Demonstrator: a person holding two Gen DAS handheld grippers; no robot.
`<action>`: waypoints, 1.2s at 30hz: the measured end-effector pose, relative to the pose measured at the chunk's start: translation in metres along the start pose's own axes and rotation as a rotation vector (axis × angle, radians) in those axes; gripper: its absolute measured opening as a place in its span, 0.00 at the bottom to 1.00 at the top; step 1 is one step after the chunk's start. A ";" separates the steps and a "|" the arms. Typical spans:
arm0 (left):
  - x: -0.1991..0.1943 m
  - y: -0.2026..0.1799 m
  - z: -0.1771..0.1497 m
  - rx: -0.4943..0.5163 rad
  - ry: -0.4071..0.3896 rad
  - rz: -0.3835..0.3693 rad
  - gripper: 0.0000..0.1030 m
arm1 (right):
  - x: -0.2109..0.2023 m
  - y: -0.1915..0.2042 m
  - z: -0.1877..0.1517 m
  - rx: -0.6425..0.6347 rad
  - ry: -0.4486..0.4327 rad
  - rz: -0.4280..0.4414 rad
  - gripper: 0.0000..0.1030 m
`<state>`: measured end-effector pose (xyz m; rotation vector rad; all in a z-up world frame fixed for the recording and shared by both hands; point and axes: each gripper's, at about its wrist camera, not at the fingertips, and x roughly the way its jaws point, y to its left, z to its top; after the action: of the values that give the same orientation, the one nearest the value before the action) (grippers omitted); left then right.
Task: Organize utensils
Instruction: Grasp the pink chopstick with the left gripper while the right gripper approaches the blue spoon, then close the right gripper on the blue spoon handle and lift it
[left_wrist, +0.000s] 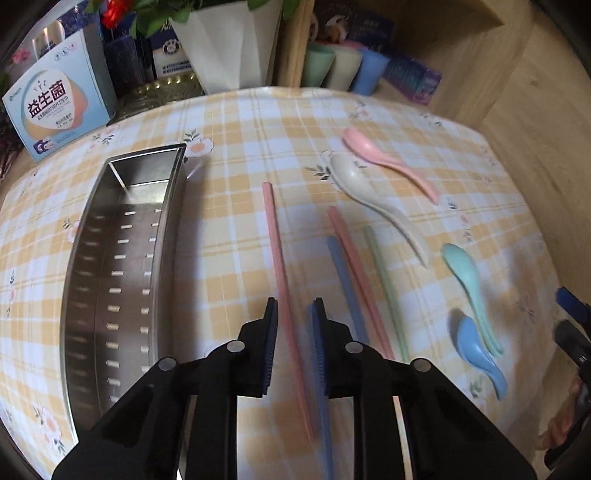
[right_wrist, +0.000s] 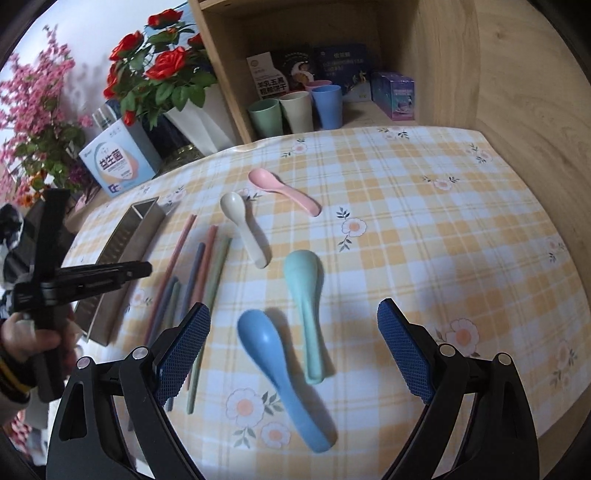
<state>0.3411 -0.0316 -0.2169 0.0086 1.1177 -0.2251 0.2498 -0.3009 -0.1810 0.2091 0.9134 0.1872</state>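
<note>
Leftmost, at the back edge of the checked tablecloth (left_wrist: 240, 122): a light-blue box (left_wrist: 55, 110), standing upright. Just right of it, a long perforated steel tray (left_wrist: 129, 280), lying lengthwise, open side up. All utensils out on the cloth, to the tray's right.

Next over, the left gripper (left_wrist: 293, 306), pointing steeply down, jaws drawn in to a slim gap. Between the pads, a pink chopstick (left_wrist: 275, 240) and, close against the right pad, a blue chopstick (left_wrist: 321, 406). No clear pinch on either; looks unclenched for now, narrowly straddling the pair. From the right wrist view, held in a hand (right_wrist: 22, 332) at the frame's left edge, above the tray's near end.

Further right, three more sticks lying roughly parallel and close together: second blue chopstick (left_wrist: 343, 273), second pink chopstick (left_wrist: 351, 254), green chopstick (left_wrist: 384, 280).

Then the spoons, all bowl end away from the cameras: cream spoon (left_wrist: 369, 192) near the green stick's far tip, pink spoon (left_wrist: 384, 158) just behind it. Nearer and further right, teal spoon (left_wrist: 465, 273) and blue spoon (left_wrist: 476, 354) side by side, handles almost touching.

Rightmost, the right gripper (right_wrist: 293, 314), spread wide and grasping nothing, hanging over the teal and blue spoons with both framed between its fingers.

Behind, in a wooden shelf nook: pastel cups (left_wrist: 343, 66).
</note>
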 end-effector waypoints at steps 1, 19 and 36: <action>0.004 0.001 0.002 -0.001 0.007 0.005 0.16 | 0.003 -0.001 0.002 0.001 0.004 0.008 0.86; 0.040 -0.003 0.014 0.001 0.049 0.100 0.14 | 0.015 -0.019 0.002 0.038 0.030 0.050 0.86; 0.018 0.008 -0.025 -0.145 0.018 0.021 0.05 | 0.027 -0.024 -0.005 0.023 0.118 0.047 0.68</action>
<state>0.3275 -0.0235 -0.2449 -0.1072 1.1491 -0.1252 0.2636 -0.3170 -0.2104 0.2434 1.0286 0.2349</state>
